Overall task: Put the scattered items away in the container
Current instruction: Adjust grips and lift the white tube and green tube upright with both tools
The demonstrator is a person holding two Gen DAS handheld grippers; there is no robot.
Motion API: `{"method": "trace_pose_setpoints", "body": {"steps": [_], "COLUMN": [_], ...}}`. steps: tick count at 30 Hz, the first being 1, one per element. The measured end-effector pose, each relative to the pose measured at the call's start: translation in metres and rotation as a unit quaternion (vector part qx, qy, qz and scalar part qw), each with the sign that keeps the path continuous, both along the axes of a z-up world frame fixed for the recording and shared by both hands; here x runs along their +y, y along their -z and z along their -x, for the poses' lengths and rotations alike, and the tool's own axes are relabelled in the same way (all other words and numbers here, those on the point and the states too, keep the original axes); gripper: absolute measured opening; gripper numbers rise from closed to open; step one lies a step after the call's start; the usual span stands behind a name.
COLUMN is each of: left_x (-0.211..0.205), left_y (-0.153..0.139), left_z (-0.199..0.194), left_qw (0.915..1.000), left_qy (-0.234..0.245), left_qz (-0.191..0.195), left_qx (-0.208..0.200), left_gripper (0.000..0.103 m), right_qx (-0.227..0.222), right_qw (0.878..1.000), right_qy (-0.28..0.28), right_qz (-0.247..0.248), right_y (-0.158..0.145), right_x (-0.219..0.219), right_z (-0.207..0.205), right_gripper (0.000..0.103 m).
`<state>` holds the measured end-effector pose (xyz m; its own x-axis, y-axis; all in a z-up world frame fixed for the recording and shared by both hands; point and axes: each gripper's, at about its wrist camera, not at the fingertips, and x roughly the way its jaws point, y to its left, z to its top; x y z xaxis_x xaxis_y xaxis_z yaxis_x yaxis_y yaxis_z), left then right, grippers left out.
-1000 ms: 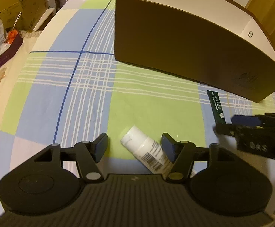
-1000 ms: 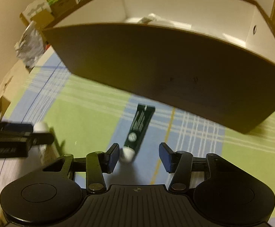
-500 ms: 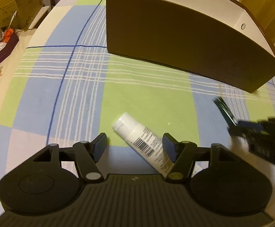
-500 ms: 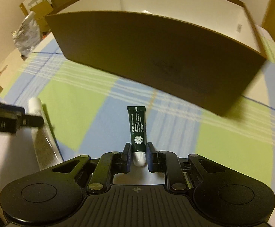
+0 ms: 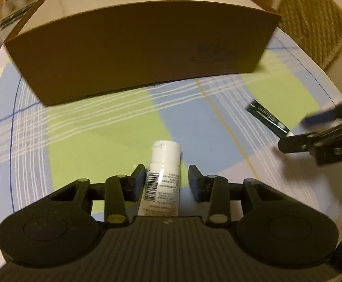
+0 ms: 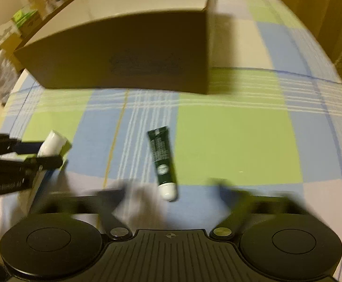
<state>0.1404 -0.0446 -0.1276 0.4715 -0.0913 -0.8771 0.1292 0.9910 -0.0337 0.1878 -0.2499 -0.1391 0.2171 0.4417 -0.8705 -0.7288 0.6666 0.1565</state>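
Fingers of the left gripper point(image 5: 166, 179) straddle the white bottle point(image 5: 162, 183) loosely; right gripper point(image 6: 171, 202) spread wide, empty.

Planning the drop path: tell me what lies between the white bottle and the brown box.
Nothing: in the left wrist view, only bare checked tablecloth lies between the white bottle and the brown box.

One brown box point(image 5: 135, 47), one white bottle point(image 5: 162, 178), one green tube point(image 6: 163, 158), two tools.
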Motion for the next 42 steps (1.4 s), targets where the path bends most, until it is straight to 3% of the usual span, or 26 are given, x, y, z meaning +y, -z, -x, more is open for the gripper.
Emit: {"method": "trace_pose_setpoints", "body": {"steps": [2,9,10,12,16,17,18,19,23,26,28,31,33,38,40,42], "left_x": [0.002,0.023,0.023,0.021,0.017,0.016,0.016,0.016,0.017,0.014,0.011,0.016,0.018,0.020,0.020,0.020], "left_y": [0.000,-0.001,-0.001,0.000,0.001,0.002,0.004,0.005,0.004,0.006,0.010,0.017,0.020,0.021,0.021,0.021], "left_z": [0.002,0.005,0.005,0.003,0.000,-0.001,-0.002,-0.002,-0.002,-0.002,0.000,0.002,0.000,-0.002,-0.002,-0.003], "left_qw": [0.9999,0.9992,0.9991,0.9991,0.9992,0.9992,0.9991,0.9990,0.9989,0.9991,0.9991,0.9989,0.9989,0.9993,0.9993,0.9992], "left_qy": [-0.002,-0.032,-0.032,-0.032,-0.027,-0.025,-0.026,-0.030,-0.036,-0.028,-0.020,-0.029,-0.028,-0.021,-0.023,-0.026], "left_qz": [-0.010,-0.009,-0.010,-0.011,-0.014,-0.015,-0.016,-0.014,-0.005,-0.010,-0.026,-0.024,-0.026,-0.024,-0.024,-0.024], "left_qx": [0.004,0.025,0.026,0.025,0.026,0.027,0.030,0.029,0.029,0.030,0.028,0.026,0.026,0.018,0.018,0.022], "left_gripper": [0.049,0.050,0.050,0.048,0.047,0.047,0.047,0.047,0.053,0.069,0.087,0.098,0.103,0.103,0.103,0.103], "right_qx": [0.010,0.003,-0.005,-0.007,-0.018,-0.022,-0.023,-0.025,-0.032,-0.038,-0.043,-0.049,-0.052,-0.053,-0.046,-0.048], "right_qw": [1.000,1.000,1.000,0.999,0.999,0.998,0.998,0.997,0.997,0.996,0.996,0.996,0.996,0.997,0.997,0.996], "right_qy": [-0.003,-0.012,-0.018,-0.032,-0.044,-0.050,-0.056,-0.059,-0.064,-0.070,-0.070,-0.070,-0.069,-0.062,-0.067,-0.072], "right_qz": [0.006,-0.002,-0.001,0.009,0.015,0.020,0.026,0.029,0.030,0.033,0.031,0.024,0.019,0.012,0.002,0.000], "right_y": [-0.001,0.000,0.000,0.003,0.005,0.006,0.007,0.009,0.012,0.012,0.013,0.014,0.015,0.015,0.016,0.017], "right_x": [-0.004,0.002,0.005,0.013,0.026,0.028,0.031,0.033,0.035,0.035,0.033,0.030,0.028,0.027,0.027,0.027], "right_z": [-0.001,0.000,0.000,-0.004,-0.008,-0.008,-0.008,-0.009,-0.008,-0.006,-0.004,-0.002,-0.001,-0.001,-0.001,0.002], "right_gripper": [0.100,0.098,0.083,0.069,0.068,0.064,0.050,0.048,0.048,0.048,0.048,0.048,0.048,0.049,0.061,0.064]}}
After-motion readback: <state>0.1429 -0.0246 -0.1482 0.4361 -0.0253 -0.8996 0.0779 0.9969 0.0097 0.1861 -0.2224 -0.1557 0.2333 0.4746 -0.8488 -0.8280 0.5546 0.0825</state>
